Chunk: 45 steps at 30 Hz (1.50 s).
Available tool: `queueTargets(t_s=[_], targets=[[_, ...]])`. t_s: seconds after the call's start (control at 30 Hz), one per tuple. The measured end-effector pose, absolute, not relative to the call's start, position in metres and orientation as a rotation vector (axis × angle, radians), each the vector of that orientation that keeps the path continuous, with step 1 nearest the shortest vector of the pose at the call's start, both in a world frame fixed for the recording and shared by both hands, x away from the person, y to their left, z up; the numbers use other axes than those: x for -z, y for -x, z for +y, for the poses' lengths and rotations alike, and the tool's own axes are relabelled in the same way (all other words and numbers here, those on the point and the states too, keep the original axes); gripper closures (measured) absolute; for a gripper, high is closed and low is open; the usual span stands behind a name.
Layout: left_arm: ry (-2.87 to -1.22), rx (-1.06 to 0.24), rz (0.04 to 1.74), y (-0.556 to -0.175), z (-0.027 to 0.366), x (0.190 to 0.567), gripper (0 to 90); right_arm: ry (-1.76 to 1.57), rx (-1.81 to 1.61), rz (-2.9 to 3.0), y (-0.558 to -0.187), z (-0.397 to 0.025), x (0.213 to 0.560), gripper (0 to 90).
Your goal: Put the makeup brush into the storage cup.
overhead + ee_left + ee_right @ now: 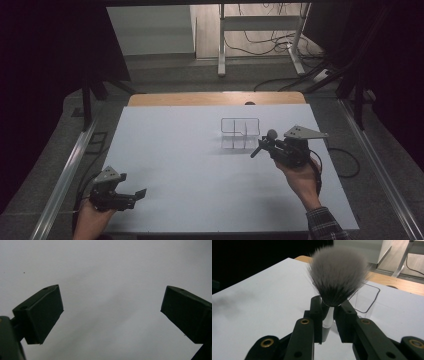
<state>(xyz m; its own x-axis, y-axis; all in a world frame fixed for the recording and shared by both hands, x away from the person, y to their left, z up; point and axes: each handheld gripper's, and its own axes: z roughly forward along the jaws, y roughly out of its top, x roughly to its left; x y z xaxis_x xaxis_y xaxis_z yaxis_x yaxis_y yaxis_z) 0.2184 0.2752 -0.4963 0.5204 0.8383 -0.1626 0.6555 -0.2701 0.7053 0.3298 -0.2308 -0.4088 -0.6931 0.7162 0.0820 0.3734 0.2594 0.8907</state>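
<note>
Grey-bristled brush (337,282) stood clamped in the right gripper (331,315) beside a clear organizer (240,133); left gripper (112,312) jaws gaped wide over the table (190,175). No legible writing.

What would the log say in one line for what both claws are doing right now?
right claw: shut on brush, bristles up | clear organizer: on table, beside right claw | left claw: open, holding nothing, near table's front-left corner

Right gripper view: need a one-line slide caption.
Right hand-held gripper shut on a makeup brush, bristles up, in front of a clear acrylic organizer on the white table.
</note>
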Motion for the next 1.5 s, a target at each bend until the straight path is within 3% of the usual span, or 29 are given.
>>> queueTargets(t_s=[1.5], targets=[[-1.988,-0.357,1.214,-0.213,0.292,0.499,4.2,-1.024,-1.436,2.118,-0.371,-0.235,0.384,76.4]])
